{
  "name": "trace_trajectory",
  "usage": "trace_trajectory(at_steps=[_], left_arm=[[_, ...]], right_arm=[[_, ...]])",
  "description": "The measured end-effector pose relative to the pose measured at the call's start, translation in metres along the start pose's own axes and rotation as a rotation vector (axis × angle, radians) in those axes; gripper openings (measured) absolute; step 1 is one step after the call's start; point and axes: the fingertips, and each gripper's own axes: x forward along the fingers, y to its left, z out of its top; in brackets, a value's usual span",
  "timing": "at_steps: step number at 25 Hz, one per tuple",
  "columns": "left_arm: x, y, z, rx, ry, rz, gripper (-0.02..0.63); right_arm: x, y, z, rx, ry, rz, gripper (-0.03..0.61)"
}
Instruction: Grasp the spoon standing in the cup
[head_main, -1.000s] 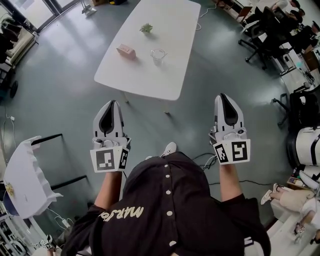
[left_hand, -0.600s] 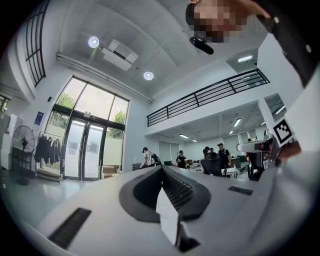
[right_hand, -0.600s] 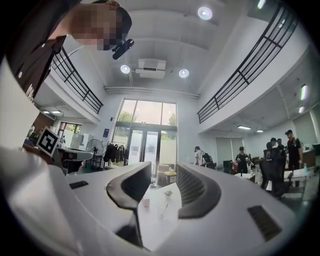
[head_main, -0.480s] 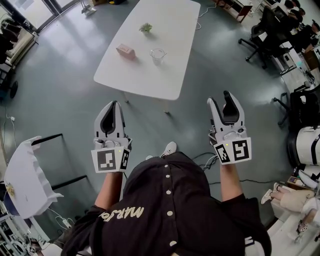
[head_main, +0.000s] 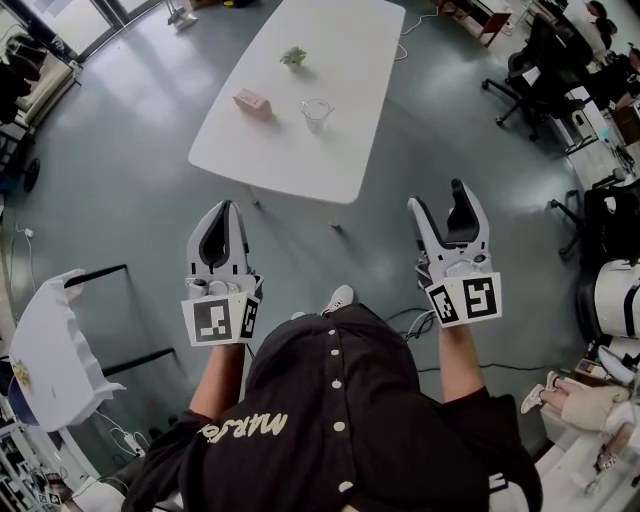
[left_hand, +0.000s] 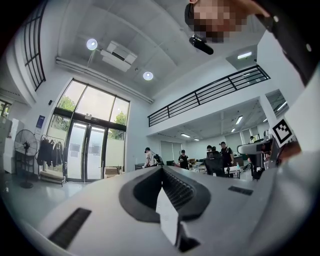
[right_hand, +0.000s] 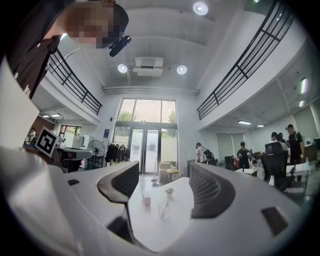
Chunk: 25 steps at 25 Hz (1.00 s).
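Nothing of the grasp done: the slim spoon (right_hand: 165, 206), seen leaning in the clear glass cup (head_main: 317, 110), is touched by neither the left hand-held gripper (head_main: 225, 208) nor the right hand-held gripper (head_main: 437, 197). The spoon is too small to be made out in the head view.
Position of the task's thing: the cup is stood on the long white tabletop (head_main: 340, 40), towards its near end, beside a small pink box (head_main: 252, 102) and nearer than a small green plant (head_main: 293, 56). The tabletop is well apart from both tools, across bare grey floor (head_main: 120, 150).
Work left: the approach, the lining-up on the handle and the closing on it are all judged outstanding.
Right hand-held gripper: the jaws are opening and are already spread wide. Nothing is held or touched, and the cup is seen far off through the gap.
Left hand-held gripper: the jaws are brought together, with nothing clamped between them.
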Motion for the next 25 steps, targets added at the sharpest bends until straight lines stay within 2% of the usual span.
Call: trace_trajectory(at_steps=[11,25], left_arm=[[0.008,-0.012,-0.003,-0.002,0.014,0.056,0.011],[0.043,-0.002,-0.017,-0.015,0.021,0.061,0.011]], right_arm=[[0.014,-0.016,-0.013,-0.006,0.013,0.047,0.302],[0.048,-0.03,-0.029,-0.003,0.034,0.056,0.302]])
